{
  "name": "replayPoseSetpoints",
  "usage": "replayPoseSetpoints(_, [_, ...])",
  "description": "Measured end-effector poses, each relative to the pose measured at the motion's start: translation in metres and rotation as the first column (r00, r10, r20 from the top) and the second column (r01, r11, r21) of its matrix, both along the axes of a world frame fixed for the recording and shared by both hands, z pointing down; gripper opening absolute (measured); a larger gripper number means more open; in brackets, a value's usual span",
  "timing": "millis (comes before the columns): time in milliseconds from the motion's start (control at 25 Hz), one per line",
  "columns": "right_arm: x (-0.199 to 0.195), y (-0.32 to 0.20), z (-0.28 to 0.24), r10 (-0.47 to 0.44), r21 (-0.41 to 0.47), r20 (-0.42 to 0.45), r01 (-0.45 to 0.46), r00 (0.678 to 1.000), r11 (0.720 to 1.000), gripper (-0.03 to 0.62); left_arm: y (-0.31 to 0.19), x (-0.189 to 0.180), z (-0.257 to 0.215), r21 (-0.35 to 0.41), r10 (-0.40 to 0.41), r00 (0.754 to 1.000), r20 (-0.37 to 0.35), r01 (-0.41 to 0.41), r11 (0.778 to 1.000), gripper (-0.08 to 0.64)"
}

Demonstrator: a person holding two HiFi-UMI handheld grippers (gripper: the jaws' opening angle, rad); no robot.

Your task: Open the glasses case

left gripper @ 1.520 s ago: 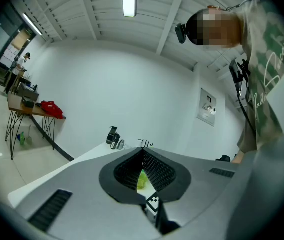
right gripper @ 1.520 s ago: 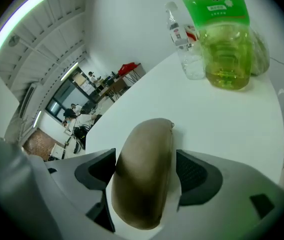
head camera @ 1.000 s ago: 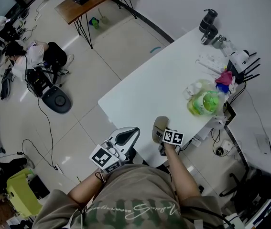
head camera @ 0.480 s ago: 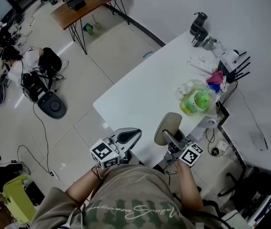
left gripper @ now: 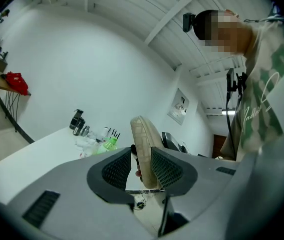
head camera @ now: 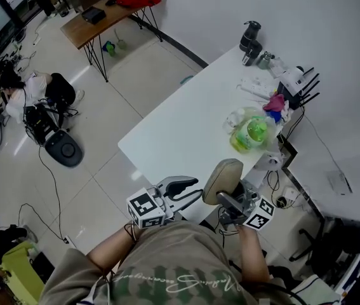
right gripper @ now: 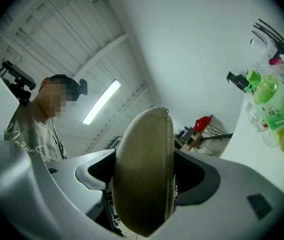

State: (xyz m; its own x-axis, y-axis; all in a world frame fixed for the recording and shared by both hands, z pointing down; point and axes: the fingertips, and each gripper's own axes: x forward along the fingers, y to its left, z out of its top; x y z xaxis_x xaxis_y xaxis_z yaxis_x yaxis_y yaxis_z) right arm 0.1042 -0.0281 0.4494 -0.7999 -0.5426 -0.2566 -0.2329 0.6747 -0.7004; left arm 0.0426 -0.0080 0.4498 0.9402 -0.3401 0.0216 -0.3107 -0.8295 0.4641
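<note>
A beige oval glasses case (head camera: 224, 179) hangs in the air above the near edge of the white table (head camera: 186, 122), closed, with my right gripper (head camera: 233, 202) shut on its lower end. In the right gripper view the glasses case (right gripper: 144, 176) fills the gap between the jaws. My left gripper (head camera: 191, 190) is level and to the left of the case. Its jaws have just been opening, and its tips reach the case's left edge. In the left gripper view the narrow edge of the glasses case (left gripper: 143, 146) shows in the gap between the jaws, with space at the left pad.
On the table's far right stand a green bottle (head camera: 249, 132), a power strip (head camera: 253, 91), a router with antennas (head camera: 293, 80) and black flasks (head camera: 249, 40). On the floor at left, a person (head camera: 33, 91) sits among cables. A wooden table (head camera: 94, 21) stands further back.
My right gripper has lifted the case up off the table's edge and tilted it upward. My left gripper has moved right towards the case and its jaws have opened.
</note>
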Motion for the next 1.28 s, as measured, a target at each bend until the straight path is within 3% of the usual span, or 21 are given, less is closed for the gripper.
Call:
replayPoseSetpoints(240, [0.004, 0.005, -0.001, 0.009, 0.009, -0.017, -0.008, 1.000, 1.000, 0.359, 0.014, 0.013, -0.004, 0.003, 0.064, 0.998, -0.002, -0.064, 0.998, 0.143])
replayPoseSetpoints(800, [-0.014, 0.018, -0.001, 0.021, 0.102, -0.169, -0.003, 0.985, 0.995, 0.359, 0.017, 0.005, 0.008, 0.004, 0.008, 0.998, 0.060, -0.008, 1.000, 0.143])
replayPoseSetpoints(1280, [-0.015, 0.028, 0.003, 0.011, 0.111, -0.141, 0.005, 0.990, 0.994, 0.358, 0.026, 0.002, 0.011, -0.020, 0.018, 0.998, 0.061, -0.017, 1.000, 0.143])
